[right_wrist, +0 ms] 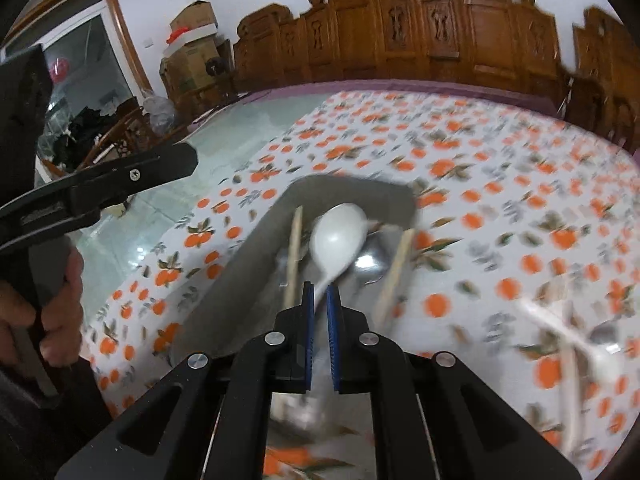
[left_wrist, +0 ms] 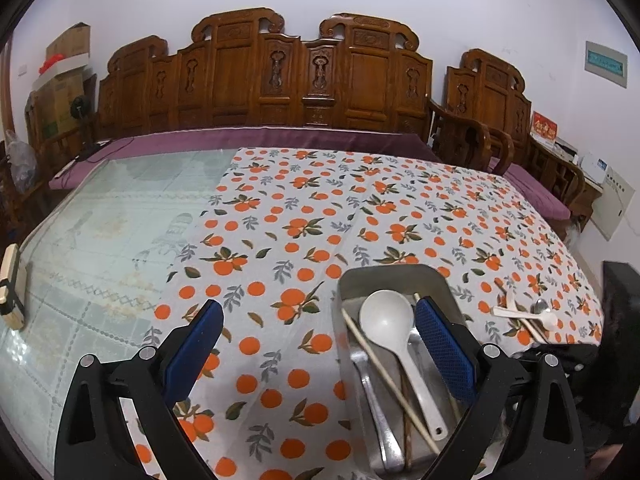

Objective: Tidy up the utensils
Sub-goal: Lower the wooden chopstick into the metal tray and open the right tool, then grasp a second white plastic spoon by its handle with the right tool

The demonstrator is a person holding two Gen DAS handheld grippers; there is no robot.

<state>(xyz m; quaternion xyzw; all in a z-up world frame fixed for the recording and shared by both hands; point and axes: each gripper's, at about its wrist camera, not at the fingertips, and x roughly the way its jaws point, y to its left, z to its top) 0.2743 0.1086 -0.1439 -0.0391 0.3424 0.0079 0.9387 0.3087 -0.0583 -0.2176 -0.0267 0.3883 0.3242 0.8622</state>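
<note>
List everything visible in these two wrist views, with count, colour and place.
metal tray: one, silver, on the tablecloth
white spoon: one, white, in the tray
chopsticks: at least two, pale wood, lengthwise in the tray
metal handles: count unclear, silver, under the white spoon
loose utensils: white spoon, metal spoon, chopsticks, on the cloth right of the tray
tablecloth: one, white with orange fruit print, covering part of the table
glass tabletop: one, pale green, bare at left
wooden bench: carved brown, purple cushion, behind the table
cardboard boxes: stacked, brown, far left corner
left claw: black, blue pads, open, straddling the tray's left wall
right claw: black, blue pads, nearly shut, over the tray's near end
hand: one, gripping the left tool's handle
</note>
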